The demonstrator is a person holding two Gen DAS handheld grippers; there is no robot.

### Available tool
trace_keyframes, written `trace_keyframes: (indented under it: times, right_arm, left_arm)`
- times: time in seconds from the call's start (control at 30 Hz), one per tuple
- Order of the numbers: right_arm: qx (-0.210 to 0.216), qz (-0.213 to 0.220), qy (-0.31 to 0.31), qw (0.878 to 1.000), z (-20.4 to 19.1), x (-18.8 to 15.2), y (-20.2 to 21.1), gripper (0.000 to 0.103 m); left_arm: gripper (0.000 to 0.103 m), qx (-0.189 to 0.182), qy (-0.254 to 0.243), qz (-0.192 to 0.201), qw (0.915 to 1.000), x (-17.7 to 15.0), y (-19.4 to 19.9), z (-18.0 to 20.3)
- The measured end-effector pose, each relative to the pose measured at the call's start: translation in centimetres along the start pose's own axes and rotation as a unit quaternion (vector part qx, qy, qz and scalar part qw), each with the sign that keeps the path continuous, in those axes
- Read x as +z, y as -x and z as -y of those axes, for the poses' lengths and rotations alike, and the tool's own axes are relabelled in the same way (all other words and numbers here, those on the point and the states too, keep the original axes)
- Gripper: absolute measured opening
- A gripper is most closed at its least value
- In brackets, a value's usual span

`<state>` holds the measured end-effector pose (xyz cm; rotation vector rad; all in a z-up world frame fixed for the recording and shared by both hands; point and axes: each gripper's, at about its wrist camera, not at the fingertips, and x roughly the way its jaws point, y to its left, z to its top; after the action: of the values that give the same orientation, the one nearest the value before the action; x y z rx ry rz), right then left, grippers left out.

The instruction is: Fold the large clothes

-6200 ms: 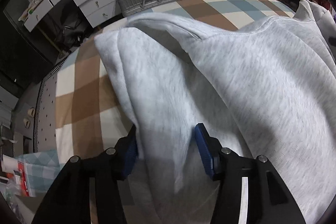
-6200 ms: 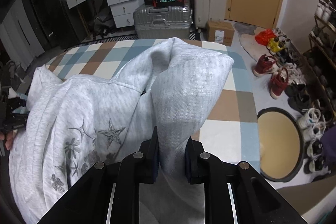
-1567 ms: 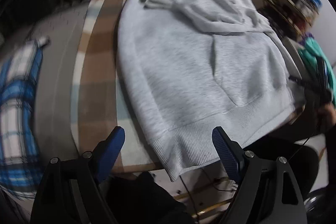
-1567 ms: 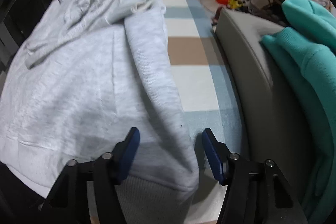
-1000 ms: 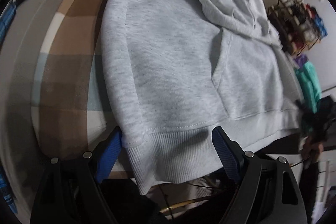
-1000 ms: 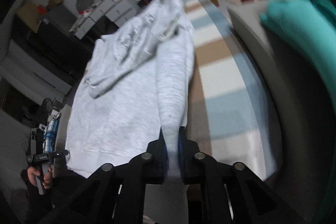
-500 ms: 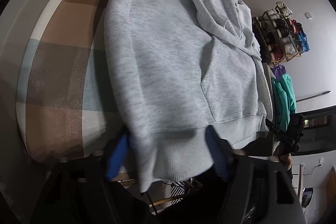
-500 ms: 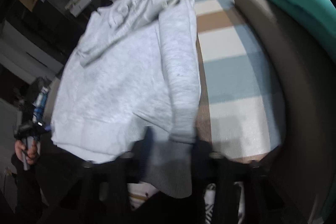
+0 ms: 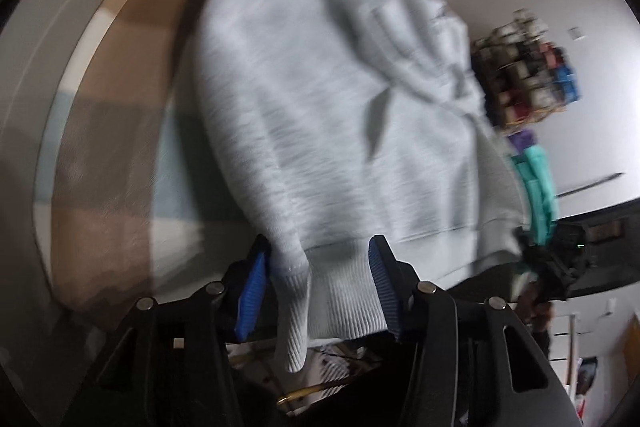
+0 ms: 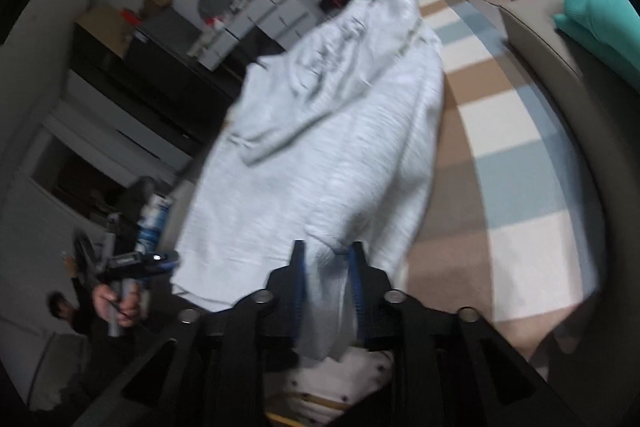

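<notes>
A light grey hoodie [image 9: 320, 107] lies lengthwise on the checked bed cover [image 9: 120, 131], hood end far away. Its ribbed hem hangs over the near edge. My left gripper [image 9: 316, 279] has the hem's left part bunched between its blue pads; the jaws are closing and press on it. In the right wrist view the hoodie [image 10: 340, 147] runs away from my right gripper [image 10: 328, 267], whose jaws are opening, with the hem's right corner filling the gap between the pads. Both views are motion-blurred.
A teal garment [image 10: 592, 11] lies on the grey sofa arm at the right. A person's hand [image 10: 116, 303] holds the other gripper at lower left. Drawers and clutter [image 10: 272, 15] stand beyond the bed. A shoe rack [image 9: 528, 79] stands by the wall.
My left jaws came in from wide apart onto the hem and bunched it. My right gripper let go of the folded sleeve edge and now has the hem corner between its pads.
</notes>
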<state>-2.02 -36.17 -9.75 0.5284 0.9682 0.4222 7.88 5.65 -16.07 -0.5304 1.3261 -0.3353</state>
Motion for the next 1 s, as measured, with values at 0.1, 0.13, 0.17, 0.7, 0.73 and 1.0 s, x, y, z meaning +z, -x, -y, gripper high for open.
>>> trace_keyframes:
  times: [0.1, 0.13, 0.17, 0.7, 0.73, 1.0]
  right_arm:
    - [-0.058, -0.017, 0.008, 0.998, 0.5, -0.3, -0.5, 0.052]
    - [-0.071, -0.022, 0.014, 0.997, 0.8, -0.6, -0.8, 0.052]
    - [-0.078, -0.029, 0.018, 0.996, 1.0, -0.7, -0.9, 0.052]
    - [-0.151, -0.029, 0.051, 0.987, 1.4, -0.8, 1.0, 0.008]
    - [-0.170, -0.036, 0.057, 0.983, 1.6, -1.0, 0.8, 0.008]
    - [-0.140, -0.054, 0.018, 0.989, 2.6, -1.5, 0.3, 0.013]
  left_arm:
    - [0.047, 0.012, 0.018, -0.014, 0.9997, 0.0, -0.5, -0.7]
    - [0.048, 0.015, 0.018, -0.014, 0.9996, 0.0, -0.5, -0.6]
    - [0.048, 0.019, 0.014, -0.013, 0.9996, 0.0, -0.5, -0.5]
    - [0.007, 0.124, -0.063, 0.005, 0.9903, -1.1, 1.4, 0.0]
    - [0.007, 0.140, -0.072, 0.005, 0.9875, -1.3, 1.4, 0.1]
    - [0.030, 0.167, -0.094, -0.019, 0.9813, -1.8, 0.3, 2.1]
